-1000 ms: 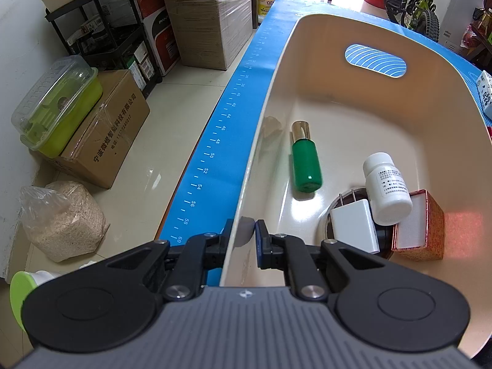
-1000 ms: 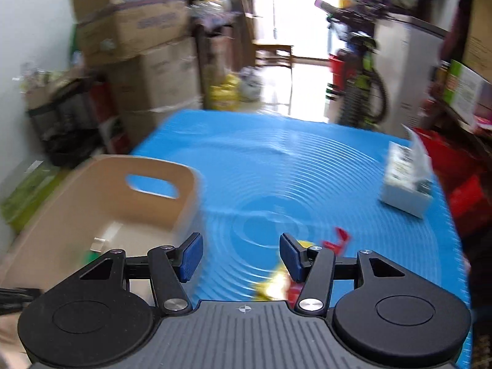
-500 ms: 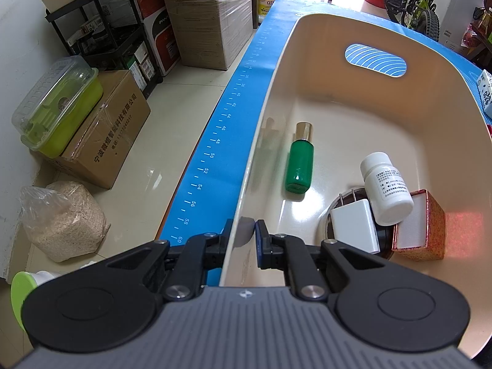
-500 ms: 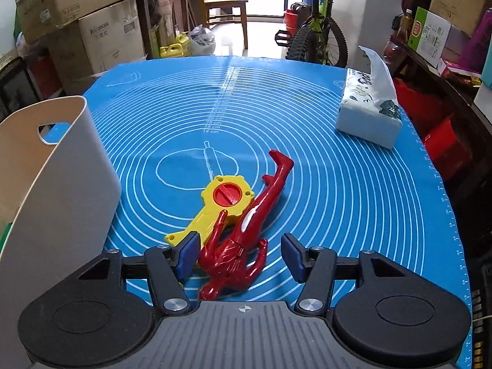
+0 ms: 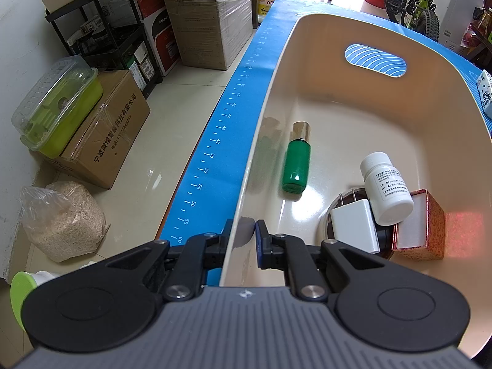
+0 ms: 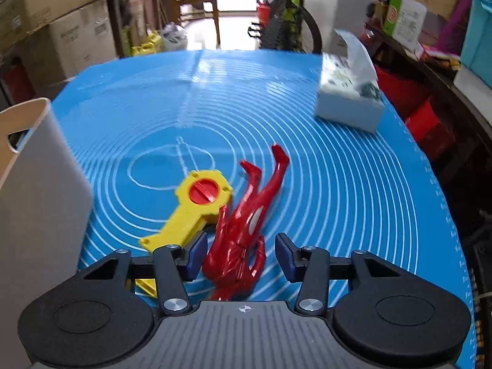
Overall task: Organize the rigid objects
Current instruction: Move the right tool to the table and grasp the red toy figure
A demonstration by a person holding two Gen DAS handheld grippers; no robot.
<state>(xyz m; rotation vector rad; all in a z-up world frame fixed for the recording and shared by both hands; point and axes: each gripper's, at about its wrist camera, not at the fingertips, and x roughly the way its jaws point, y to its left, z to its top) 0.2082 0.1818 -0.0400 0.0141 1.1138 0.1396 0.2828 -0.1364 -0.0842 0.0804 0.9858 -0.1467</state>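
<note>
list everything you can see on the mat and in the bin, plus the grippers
bin: 1, cream, on the mat's left side
mat: 1, blue with white rings, covers the table
bottle: 1, green with gold cap, lying in bin
pill bottle: 1, white, in bin
charger: 1, white, in bin
small box: 1, red patterned, open, in bin
red figure: 1, on mat
yellow toy: 1, red dial, beside figure
tissue pack: 1, white, far right of mat
left gripper: shut on the bin's wall
right gripper: open around the figure
</note>
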